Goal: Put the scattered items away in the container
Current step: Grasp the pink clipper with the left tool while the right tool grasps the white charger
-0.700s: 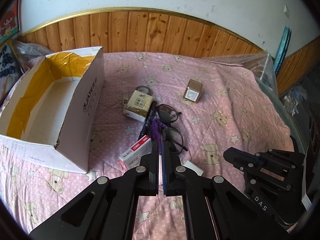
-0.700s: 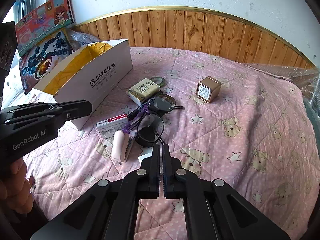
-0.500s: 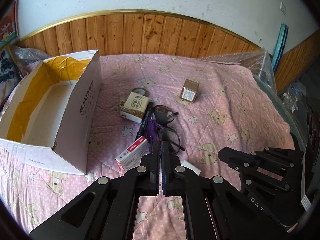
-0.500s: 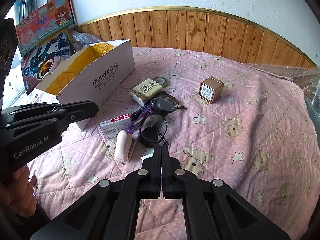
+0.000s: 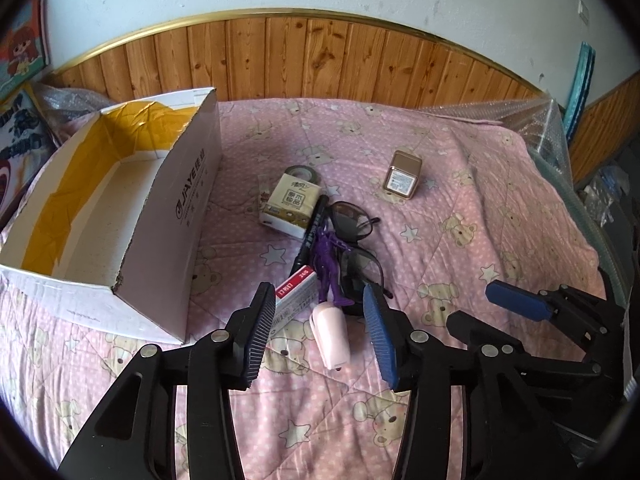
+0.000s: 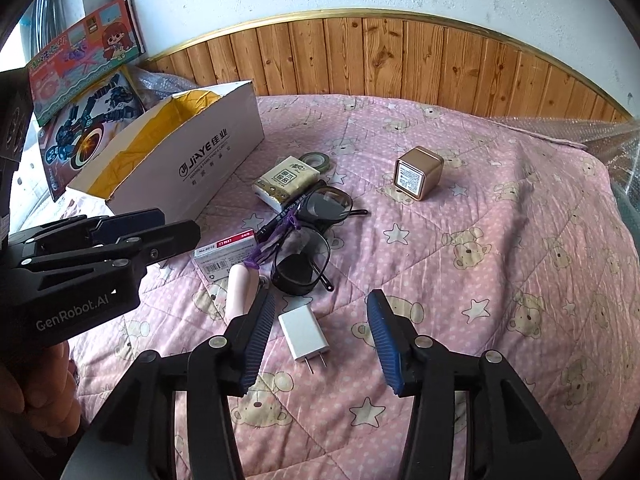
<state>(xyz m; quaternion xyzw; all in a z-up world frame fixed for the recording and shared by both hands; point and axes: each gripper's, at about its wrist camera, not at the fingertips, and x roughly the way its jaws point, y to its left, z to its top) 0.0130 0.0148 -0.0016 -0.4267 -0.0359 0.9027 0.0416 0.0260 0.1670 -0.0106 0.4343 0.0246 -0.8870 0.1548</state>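
Black angular grippers – left gripper, right gripper – blue ribbed pads, silver screws, white "GenRobot.AI" lettering

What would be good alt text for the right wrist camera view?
The open right gripper hovers over a white charger plug on a pink bear-print quilt. Beyond lie black glasses, a staples box, a tissue pack and a gold cube, with an open white box at left.

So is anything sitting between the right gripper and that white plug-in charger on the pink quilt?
Nothing visible does. The white plug-in charger lies flat on the pink quilt below the open right gripper, clear of the pink clip and black glasses nearby.
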